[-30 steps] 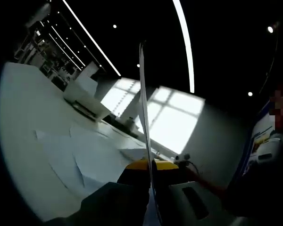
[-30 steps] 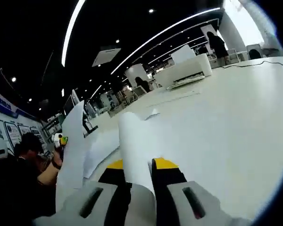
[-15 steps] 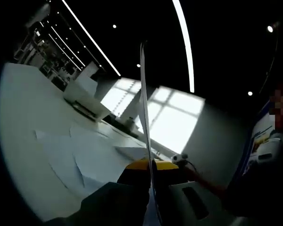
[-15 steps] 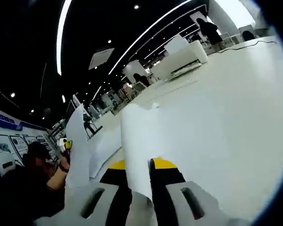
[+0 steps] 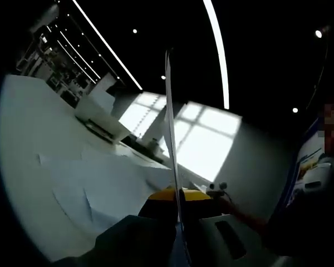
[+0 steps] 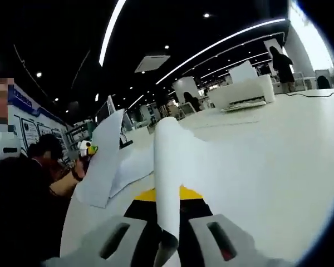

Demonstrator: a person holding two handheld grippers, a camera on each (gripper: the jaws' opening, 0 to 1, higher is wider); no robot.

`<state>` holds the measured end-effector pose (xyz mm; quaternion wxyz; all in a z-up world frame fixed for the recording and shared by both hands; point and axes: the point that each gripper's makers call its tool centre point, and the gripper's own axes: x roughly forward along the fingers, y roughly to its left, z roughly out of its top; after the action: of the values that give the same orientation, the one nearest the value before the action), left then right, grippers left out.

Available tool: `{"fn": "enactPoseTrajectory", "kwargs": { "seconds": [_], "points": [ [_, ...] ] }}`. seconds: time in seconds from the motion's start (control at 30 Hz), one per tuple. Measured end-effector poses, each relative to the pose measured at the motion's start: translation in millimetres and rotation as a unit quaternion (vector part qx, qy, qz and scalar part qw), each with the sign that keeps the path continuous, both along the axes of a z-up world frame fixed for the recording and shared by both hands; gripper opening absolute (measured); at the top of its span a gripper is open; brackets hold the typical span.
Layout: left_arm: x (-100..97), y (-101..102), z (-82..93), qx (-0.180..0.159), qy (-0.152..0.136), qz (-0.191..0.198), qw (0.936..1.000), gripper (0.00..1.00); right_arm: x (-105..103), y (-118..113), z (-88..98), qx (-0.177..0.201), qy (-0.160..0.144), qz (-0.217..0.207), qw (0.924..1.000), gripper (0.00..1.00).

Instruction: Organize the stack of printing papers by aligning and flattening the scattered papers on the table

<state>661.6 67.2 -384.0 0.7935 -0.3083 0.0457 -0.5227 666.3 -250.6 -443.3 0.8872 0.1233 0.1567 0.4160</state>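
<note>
In the left gripper view my left gripper (image 5: 178, 194) is shut on a white sheet of paper (image 5: 170, 122) seen edge-on, rising straight up from the yellow-tipped jaws. Several loose white sheets (image 5: 94, 183) lie overlapping on the white table (image 5: 22, 144) to the left of it. In the right gripper view my right gripper (image 6: 167, 196) is shut on a white sheet (image 6: 170, 167) that curls upward between the jaws. To its left the other gripper (image 6: 86, 148) holds up another white sheet (image 6: 103, 164), above more papers (image 6: 136, 164) on the table (image 6: 267, 161).
A white printer (image 5: 103, 119) stands at the back of the table, also visible as a white printer (image 6: 245, 92) in the right gripper view. A person (image 6: 281, 64) stands far behind it. A person's arm (image 6: 55, 183) is at the left. Bright windows (image 5: 206, 139) lie beyond the table.
The right gripper view has rolled and shifted, and its sheet now stands more upright and narrower. In the left gripper view the table papers have shifted slightly.
</note>
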Motion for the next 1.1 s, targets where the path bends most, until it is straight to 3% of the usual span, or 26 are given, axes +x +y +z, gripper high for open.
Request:
{"fn": "enactPoseTrajectory", "kwargs": {
  "seconds": [0.17, 0.27, 0.33, 0.43, 0.6, 0.8, 1.1],
  "points": [
    [-0.7, -0.4, 0.4, 0.000, 0.000, 0.000, 1.0000, 0.06, 3.7, -7.3, 6.1, 0.024, -0.001, -0.024, 0.9994, 0.02],
    [0.0, 0.5, 0.1, 0.000, 0.000, 0.000, 1.0000, 0.06, 4.8, -8.8, 20.6, 0.082, 0.002, -0.034, 0.9961, 0.02],
    [0.2, 0.8, -0.1, 0.000, 0.000, 0.000, 1.0000, 0.06, 2.4, -6.3, 32.5, 0.111, -0.012, -0.028, 0.9933, 0.03],
    [0.7, 1.3, -0.2, 0.000, 0.001, 0.000, 1.0000, 0.06, 1.2, -3.8, 39.3, 0.165, 0.033, -0.030, 0.9852, 0.02],
    [-0.1, 0.6, 0.1, 0.000, 0.001, 0.000, 1.0000, 0.06, -6.4, 5.5, 58.2, 0.246, 0.069, -0.008, 0.9668, 0.03],
    [-0.3, 0.3, 0.1, -0.001, 0.001, 0.000, 1.0000, 0.06, -7.1, 7.1, 61.5, 0.264, 0.089, -0.012, 0.9603, 0.03],
    [0.4, 0.3, 0.1, -0.001, 0.001, -0.001, 1.0000, 0.06, -14.5, 3.6, 83.3, 0.290, 0.073, -0.008, 0.9542, 0.01]
  ]
}}
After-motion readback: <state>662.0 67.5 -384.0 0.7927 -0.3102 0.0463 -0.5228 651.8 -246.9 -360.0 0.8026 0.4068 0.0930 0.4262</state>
